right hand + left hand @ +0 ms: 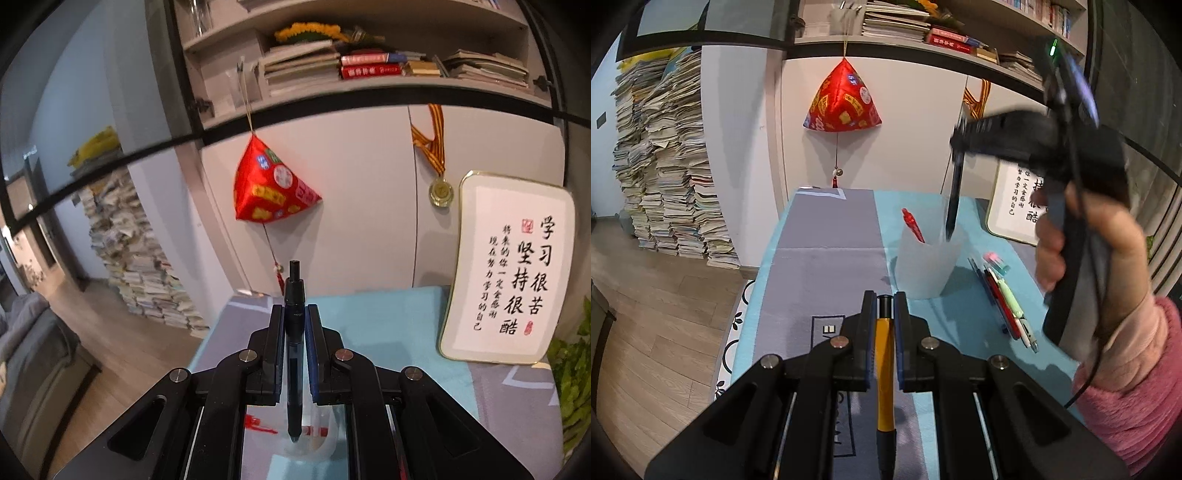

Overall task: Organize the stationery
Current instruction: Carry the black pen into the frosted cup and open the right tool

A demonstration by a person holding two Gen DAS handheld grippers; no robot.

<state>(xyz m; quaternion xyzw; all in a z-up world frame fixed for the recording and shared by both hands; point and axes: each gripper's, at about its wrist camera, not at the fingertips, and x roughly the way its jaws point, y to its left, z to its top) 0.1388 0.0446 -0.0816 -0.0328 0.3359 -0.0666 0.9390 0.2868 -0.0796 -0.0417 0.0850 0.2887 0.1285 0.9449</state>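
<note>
A tall stack of papers (pixel 665 158) stands on the floor at far left, beside a table (pixel 960 332) covered in blue cloth with a grey mat (pixel 827 251) on it. A red pyramid ornament (pixel 842 99) hangs on the far wall, and a framed calligraphy board (pixel 509 266) leans at far right. A translucent cup (pixel 925 264) stands mid-table holding a red pen (pixel 912 225); just right of it lies a row of pens (pixel 1004 299). The right gripper (pixel 958 147) is clamped on a dark pen (pixel 955 195), its tip over the cup. The left gripper (pixel 885 306), nearer, is clamped on a yellow pen (pixel 884 354).
</note>
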